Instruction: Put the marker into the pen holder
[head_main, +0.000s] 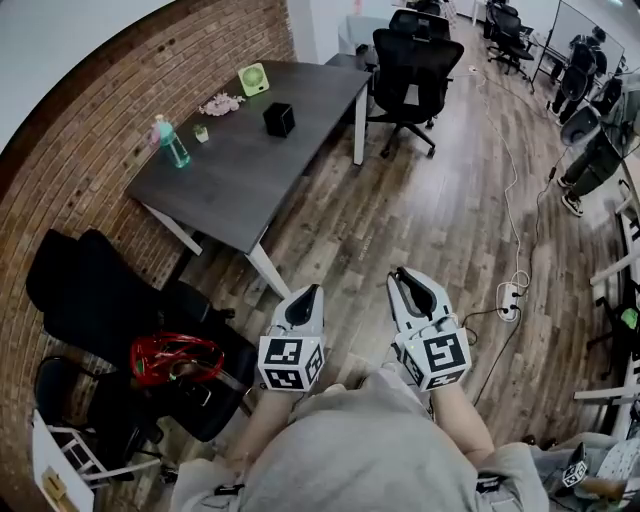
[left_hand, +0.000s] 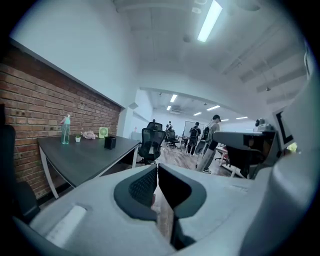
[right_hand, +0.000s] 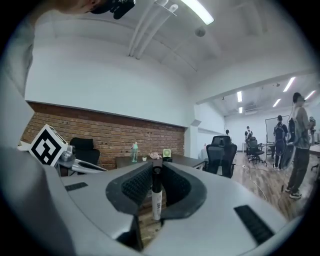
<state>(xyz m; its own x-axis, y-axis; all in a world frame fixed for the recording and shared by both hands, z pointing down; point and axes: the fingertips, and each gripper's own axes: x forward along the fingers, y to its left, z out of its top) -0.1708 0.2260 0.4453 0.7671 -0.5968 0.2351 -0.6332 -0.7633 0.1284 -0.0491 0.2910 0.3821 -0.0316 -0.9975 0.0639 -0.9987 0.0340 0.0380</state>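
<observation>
The black cube pen holder (head_main: 279, 119) stands on the dark table (head_main: 250, 170) at the far upper left, well away from both grippers. It also shows small in the left gripper view (left_hand: 110, 142). My right gripper (head_main: 412, 290) hangs over the wooden floor, shut on a marker (right_hand: 156, 197) with a black cap and white body, upright between the jaws (right_hand: 156, 170). To its left, my left gripper (head_main: 305, 300) is shut with nothing between its pads (left_hand: 156, 172). Both grippers point toward the table.
A green bottle (head_main: 171, 142), a tiny plant (head_main: 201, 133), a pink object (head_main: 220, 103) and a small green fan (head_main: 254, 78) share the table. Black office chairs (head_main: 412, 70) stand beyond it. A power strip (head_main: 507, 297) and cable lie on the floor at right. A red helmet (head_main: 175, 358) rests on chairs at left.
</observation>
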